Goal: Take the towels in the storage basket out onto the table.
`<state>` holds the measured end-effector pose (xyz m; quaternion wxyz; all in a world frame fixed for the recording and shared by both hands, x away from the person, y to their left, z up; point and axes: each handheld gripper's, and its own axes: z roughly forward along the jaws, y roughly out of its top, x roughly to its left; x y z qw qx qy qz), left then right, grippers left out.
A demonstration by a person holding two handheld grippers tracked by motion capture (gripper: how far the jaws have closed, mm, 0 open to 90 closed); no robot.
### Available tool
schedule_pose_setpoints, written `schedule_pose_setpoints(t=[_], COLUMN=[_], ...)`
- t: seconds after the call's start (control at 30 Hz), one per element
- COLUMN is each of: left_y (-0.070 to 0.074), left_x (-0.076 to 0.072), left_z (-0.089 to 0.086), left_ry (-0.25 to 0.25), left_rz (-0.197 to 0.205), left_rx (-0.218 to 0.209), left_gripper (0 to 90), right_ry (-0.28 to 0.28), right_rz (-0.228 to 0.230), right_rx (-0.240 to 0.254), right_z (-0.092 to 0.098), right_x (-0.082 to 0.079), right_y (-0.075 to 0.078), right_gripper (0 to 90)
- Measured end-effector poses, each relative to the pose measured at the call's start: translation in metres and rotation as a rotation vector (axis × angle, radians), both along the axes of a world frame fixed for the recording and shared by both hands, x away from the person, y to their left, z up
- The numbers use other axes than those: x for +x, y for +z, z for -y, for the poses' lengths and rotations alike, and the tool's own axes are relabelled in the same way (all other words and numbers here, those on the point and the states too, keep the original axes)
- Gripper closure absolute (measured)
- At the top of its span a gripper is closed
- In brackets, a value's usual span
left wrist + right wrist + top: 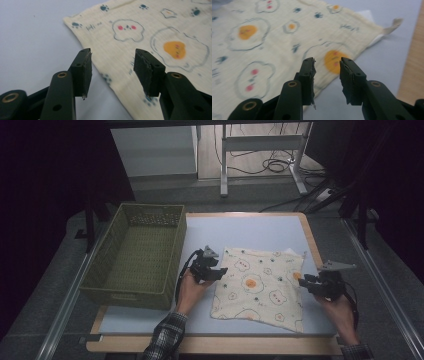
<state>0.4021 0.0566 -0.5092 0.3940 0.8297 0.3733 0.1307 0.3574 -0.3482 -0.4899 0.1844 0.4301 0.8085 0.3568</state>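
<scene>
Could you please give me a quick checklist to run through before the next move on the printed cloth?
1. Cloth lies spread flat on the table: ok.
2. Left gripper jaws apart, nothing between the pads: ok.
3. Right gripper jaws apart, nothing gripped: ok.
4. Each gripper sits at its own side edge of the cloth: ok.
5. Green basket stands beside the cloth, apart from it: ok.
6. Small tag at the cloth's far corner lies free: ok.
</scene>
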Motion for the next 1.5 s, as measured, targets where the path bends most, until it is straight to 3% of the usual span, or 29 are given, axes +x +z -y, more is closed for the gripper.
schedule_pose_setpoints(t=[0.17,0.27,0.63,0.87,1.0,1.1,1.23,1.3,1.33,1.43,1.5], left_y=[-0.003,-0.003,-0.014,-0.021,-0.026,-0.027,-0.028,-0.027,-0.026,-0.022,-0.017], left_x=[0.027,0.036,0.076,0.088,0.093,0.097,0.095,0.095,0.094,0.093,0.093], left_z=[0.006,0.007,0.018,0.024,0.025,0.024,0.027,0.028,0.030,0.032,0.029], left_ry=[0.018,0.029,0.070,0.101,0.117,0.112,0.081,0.069,0.066,0.065,0.081], left_rz=[0.005,0.008,0.004,0.001,0.007,-0.006,-0.015,-0.034,-0.029,-0.006,0.019], left_rx=[0.038,0.049,0.067,0.061,0.072,0.043,0.019,0.003,0.015,0.061,0.056], left_gripper=[51.9,53.5,59.9,56.4,50.5,50.2,68.9,80.4,85.1,87.6,87.7], right_ry=[-0.042,-0.047,-0.080,-0.114,-0.133,-0.134,-0.118,-0.112,-0.110,-0.102,-0.101], right_rz=[-0.003,-0.005,0.002,0.005,-0.003,-0.019,-0.039,-0.050,-0.059,-0.057,-0.037], right_rx=[-0.007,-0.009,-0.005,-0.004,-0.034,-0.074,-0.033,-0.029,-0.032,-0.031,-0.023], right_z=[0.005,0.006,0.010,0.007,0.004,0.003,0.001,-0.001,-0.001,-0.002,-0.002], right_x=[0.023,0.030,0.068,0.086,0.096,0.103,0.104,0.104,0.104,0.106,0.109], right_y=[-0.003,-0.005,-0.008,-0.013,-0.018,-0.023,-0.024,-0.023,-0.023,-0.017,-0.011], right_gripper=[63.7,64.1,77.0,71.9,66.7,66.4,82.9,87.2,87.9,88.7,88.7])
